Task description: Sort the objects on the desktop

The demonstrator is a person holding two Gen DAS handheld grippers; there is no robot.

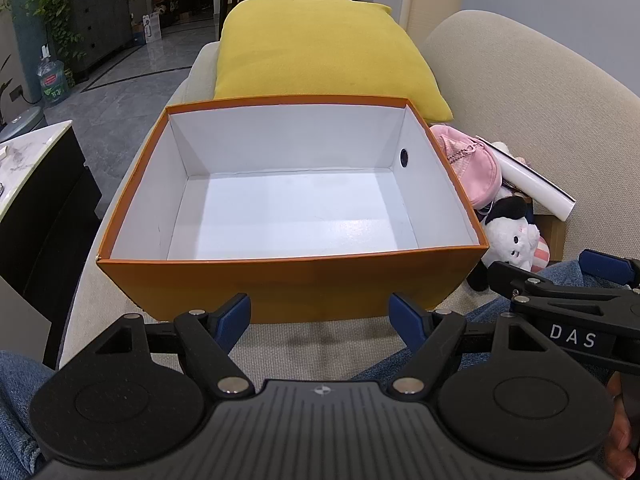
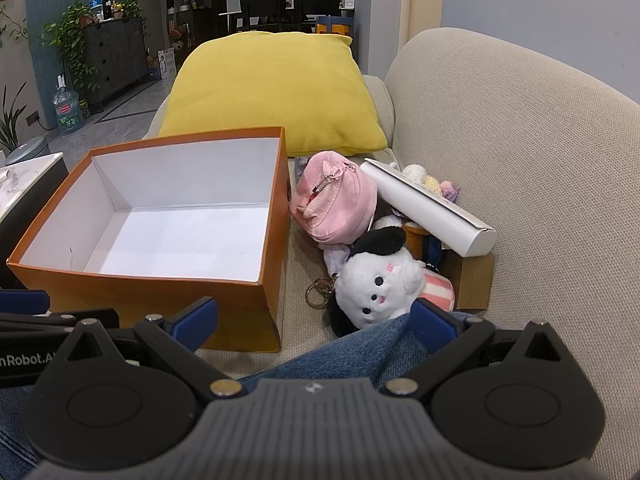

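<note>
An open orange box [image 1: 280, 284] with a bare white inside sits on the beige sofa; it also shows in the right wrist view [image 2: 160, 292]. To its right lies a pile: a pink pouch [image 2: 340, 200], a white plush toy with a black cap [image 2: 376, 280], a white long carton [image 2: 428, 208], a brown cardboard box [image 2: 472, 280] and small pastel crochet balls [image 2: 432, 184]. My left gripper [image 1: 320, 316] is open and empty just before the box's near wall. My right gripper [image 2: 316, 320] is open and empty, near the plush toy, above a denim-clad knee.
A yellow cushion [image 2: 272, 88] lies behind the box. The sofa back [image 2: 520, 160] rises on the right. A dark side table with a marble top [image 1: 36, 160] stands left of the sofa. A metal key ring [image 2: 318, 296] lies by the plush.
</note>
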